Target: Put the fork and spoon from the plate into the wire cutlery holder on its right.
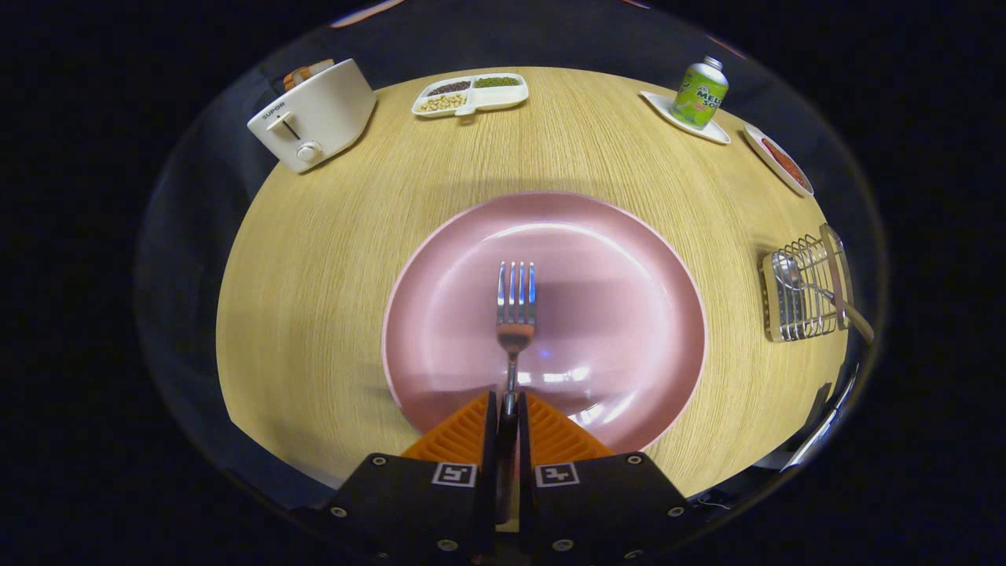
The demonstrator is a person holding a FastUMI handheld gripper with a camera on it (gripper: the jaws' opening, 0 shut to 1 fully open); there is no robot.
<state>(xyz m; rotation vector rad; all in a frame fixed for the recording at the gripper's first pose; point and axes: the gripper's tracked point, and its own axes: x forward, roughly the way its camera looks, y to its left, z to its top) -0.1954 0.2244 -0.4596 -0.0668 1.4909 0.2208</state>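
At the bottom centre, the gripper (508, 409) is closed tight on the fork (515, 310) handle, tines reaching over the pink plate (629, 259) mid-frame. The spoon (794, 277) already sits in the wire cutlery holder (805, 295) at the right. Gripped only near the handle's end, the fork could pivot or slip while carried across the surface (314, 275).

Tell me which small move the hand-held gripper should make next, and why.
Probably lift and carry the fork right toward the wire holder. The hand-held gripper is closed on its handle above the plate, and the spoon already sits in the holder.
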